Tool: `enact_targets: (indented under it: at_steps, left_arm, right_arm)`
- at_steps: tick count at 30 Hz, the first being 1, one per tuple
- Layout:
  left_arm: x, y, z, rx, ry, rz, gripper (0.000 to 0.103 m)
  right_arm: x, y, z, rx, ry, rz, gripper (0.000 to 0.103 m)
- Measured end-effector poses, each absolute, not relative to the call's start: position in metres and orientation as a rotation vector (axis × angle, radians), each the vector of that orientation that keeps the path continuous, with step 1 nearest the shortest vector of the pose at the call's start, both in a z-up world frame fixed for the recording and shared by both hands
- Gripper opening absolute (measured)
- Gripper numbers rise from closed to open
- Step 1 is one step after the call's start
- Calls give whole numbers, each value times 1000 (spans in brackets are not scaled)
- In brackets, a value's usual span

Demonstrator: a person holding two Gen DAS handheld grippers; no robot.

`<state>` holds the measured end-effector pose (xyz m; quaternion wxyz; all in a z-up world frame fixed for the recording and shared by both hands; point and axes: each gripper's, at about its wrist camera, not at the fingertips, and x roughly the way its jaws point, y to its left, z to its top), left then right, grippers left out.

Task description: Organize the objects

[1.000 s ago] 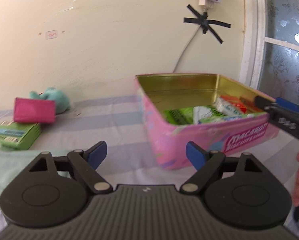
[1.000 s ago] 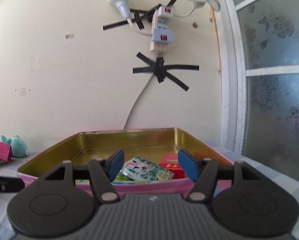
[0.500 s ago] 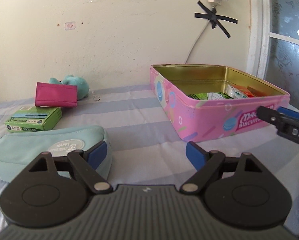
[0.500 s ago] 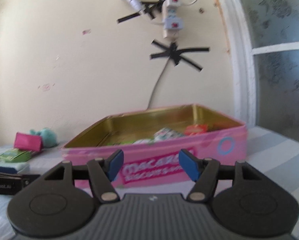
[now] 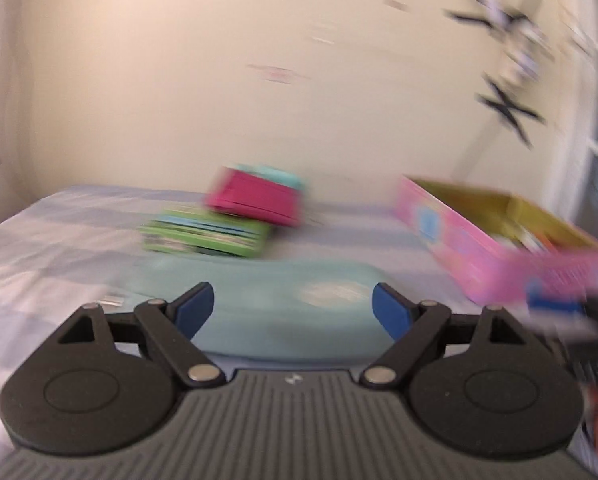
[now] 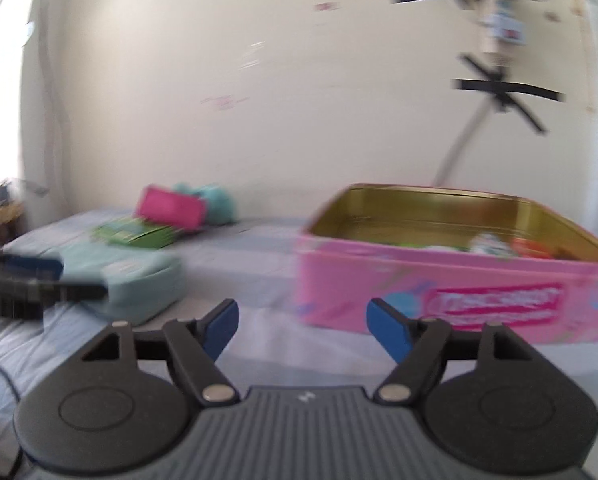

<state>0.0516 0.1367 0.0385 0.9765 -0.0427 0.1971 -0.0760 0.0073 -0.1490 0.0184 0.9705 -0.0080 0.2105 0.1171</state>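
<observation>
A light blue pouch [image 5: 283, 300] lies on the striped bed sheet right in front of my left gripper [image 5: 293, 310], which is open and empty. The pouch also shows in the right wrist view [image 6: 139, 280]. A green box [image 5: 205, 236] and a magenta wallet [image 5: 255, 200] lie behind it. An open pink tin [image 6: 451, 276] holds several small packets; it sits ahead and right of my right gripper [image 6: 303, 326], which is open and empty. In the left wrist view the tin [image 5: 499, 252] is at the right. Both views are blurred.
A teal plush toy [image 6: 215, 204] sits by the wall behind the wallet. A power strip and taped cable [image 6: 495, 60] hang on the wall above the tin. A frosted window is at the far right. My left gripper [image 6: 23, 280] shows at the left edge.
Both grippers have pulled back from the tin and swung left. The left one now faces the blue pouch. The right one sees the tin from outside, further right in its view.
</observation>
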Motion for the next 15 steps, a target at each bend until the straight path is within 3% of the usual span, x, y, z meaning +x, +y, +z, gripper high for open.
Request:
enact_targets:
  at_steps: [7, 9, 11, 15]
  left_arm:
    - [103, 206, 35, -263, 510, -68, 89]
    - [117, 215, 26, -332, 553, -130, 95]
    - [127, 218, 19, -395, 578, -191, 98]
    - [136, 200, 10, -311, 592, -194, 99]
  right_arm:
    - [36, -90, 17, -34, 557, 475, 79]
    - [47, -75, 18, -67, 570, 499, 82]
    - [57, -62, 18, -91, 581, 521, 94]
    - [81, -42, 12, -126, 614, 537, 95]
